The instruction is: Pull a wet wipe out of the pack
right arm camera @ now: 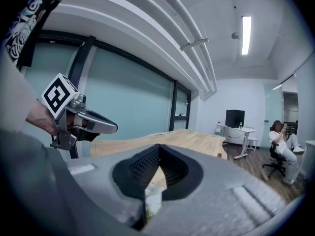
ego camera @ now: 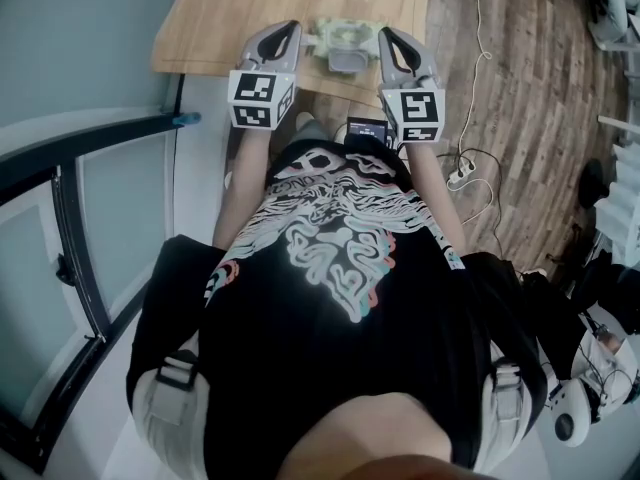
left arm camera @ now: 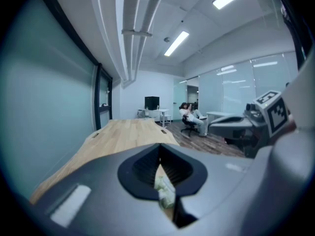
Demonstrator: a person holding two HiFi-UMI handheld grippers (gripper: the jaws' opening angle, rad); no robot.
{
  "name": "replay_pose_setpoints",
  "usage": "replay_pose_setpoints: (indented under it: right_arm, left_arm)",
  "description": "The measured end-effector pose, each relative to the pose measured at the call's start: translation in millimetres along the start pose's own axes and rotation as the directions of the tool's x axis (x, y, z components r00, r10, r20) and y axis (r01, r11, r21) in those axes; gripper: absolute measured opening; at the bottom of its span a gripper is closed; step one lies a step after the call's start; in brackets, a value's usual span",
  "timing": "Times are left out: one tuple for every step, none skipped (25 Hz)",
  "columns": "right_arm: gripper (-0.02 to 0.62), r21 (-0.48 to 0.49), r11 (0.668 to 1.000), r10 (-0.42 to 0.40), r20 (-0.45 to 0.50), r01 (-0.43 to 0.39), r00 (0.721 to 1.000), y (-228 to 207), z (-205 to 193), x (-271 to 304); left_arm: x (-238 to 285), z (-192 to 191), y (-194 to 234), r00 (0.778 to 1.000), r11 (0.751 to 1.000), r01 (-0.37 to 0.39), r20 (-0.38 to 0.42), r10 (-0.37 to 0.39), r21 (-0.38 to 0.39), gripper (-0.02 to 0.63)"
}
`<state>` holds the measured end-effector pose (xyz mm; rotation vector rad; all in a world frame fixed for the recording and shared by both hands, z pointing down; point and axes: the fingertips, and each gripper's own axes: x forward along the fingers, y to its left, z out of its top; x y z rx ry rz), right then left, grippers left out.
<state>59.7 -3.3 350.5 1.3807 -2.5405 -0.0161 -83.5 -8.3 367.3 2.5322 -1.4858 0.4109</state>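
A light wooden tabletop (ego camera: 230,8) stands beside a glass wall (left arm camera: 44,112), on a wood-plank floor (ego camera: 530,88). The wet wipe pack (ego camera: 340,44) lies at the tabletop's near edge, between the left tongs (ego camera: 289,30) and the right tongs (ego camera: 386,34), both clenched tip to tip. Only the gripper views show the ceiling lights (left arm camera: 176,42) and a seated person (right arm camera: 281,144).

The pale green wipe pack (ego camera: 340,44) is flanked by the grey left gripper (ego camera: 289,32) and right gripper (ego camera: 389,38), while the light wooden tabletop (ego camera: 230,8) beyond is left bare.
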Motion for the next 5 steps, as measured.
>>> replay_pose_setpoints:
  right_arm:
    - [0.0, -0.004, 1.0, -0.003, 0.007, 0.003, 1.0, 0.4, 1.8, -0.6]
    - [-0.002, -0.008, 1.0, -0.007, 0.014, 0.007, 1.0, 0.5, 3.7, -1.5]
    - [-0.002, -0.012, 1.0, -0.011, 0.02, 0.011, 1.0, 0.4, 5.1, -2.3]
    - [-0.002, -0.014, 1.0, -0.015, 0.025, 0.016, 1.0, 0.2, 6.1, -3.1]
    - [-0.002, -0.016, 1.0, -0.019, 0.029, 0.02, 0.999, 0.0, 7.0, -3.9]
  left_arm:
    - [-0.1, -0.6, 0.2, 1.0, 1.0, 0.0, 0.0, 0.0, 0.0, -0.011]
    - [0.0, -1.2, 0.3, 1.0, 1.0, 0.002, -0.001, -0.002, -0.002, -0.011]
    - [0.1, -1.8, 0.2, 1.0, 1.0, 0.004, -0.002, -0.004, -0.005, -0.011]
    - [0.1, -2.4, 0.0, 1.0, 1.0, 0.005, -0.003, -0.005, -0.007, -0.011]
    - [0.1, -3.0, -0.2, 1.0, 1.0, 0.006, -0.004, -0.006, -0.009, -0.011]
